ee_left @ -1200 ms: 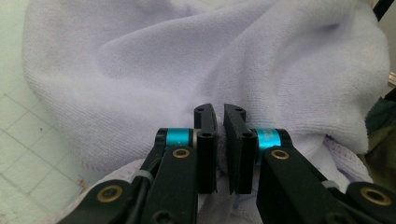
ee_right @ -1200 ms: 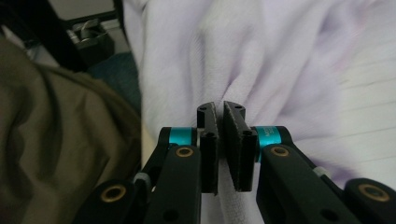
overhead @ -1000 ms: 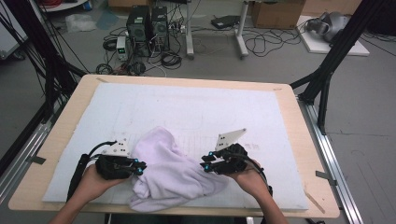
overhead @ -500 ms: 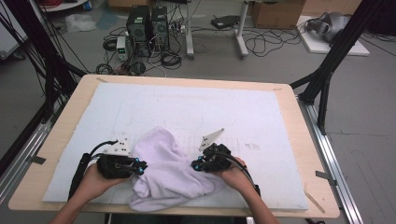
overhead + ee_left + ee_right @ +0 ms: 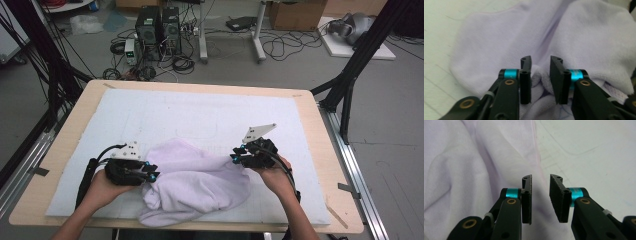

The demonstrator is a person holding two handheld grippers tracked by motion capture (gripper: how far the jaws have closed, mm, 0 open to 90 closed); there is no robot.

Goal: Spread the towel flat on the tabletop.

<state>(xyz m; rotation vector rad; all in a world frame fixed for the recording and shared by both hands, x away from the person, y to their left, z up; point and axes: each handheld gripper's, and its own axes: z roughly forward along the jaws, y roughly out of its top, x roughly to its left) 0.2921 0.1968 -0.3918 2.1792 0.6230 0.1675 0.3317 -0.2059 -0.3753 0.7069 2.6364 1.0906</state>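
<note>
Terrycloth, pale lilac and softly napped, lies rumpled as a towel [image 5: 195, 187] on the white mat [image 5: 210, 112] near the table's front edge. Left gripper [image 5: 540, 65] has just spread its jaws, a fold bunched between them unpinched. Right gripper [image 5: 540, 183] has swung back out along the hem since half a second ago, jaws reopened over the cloth.

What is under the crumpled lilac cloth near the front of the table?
The lilac cloth lies on a white mat that covers the wooden table. Whether anything else sits beneath its bunched folds cannot be seen; the fabric hides it.
</note>
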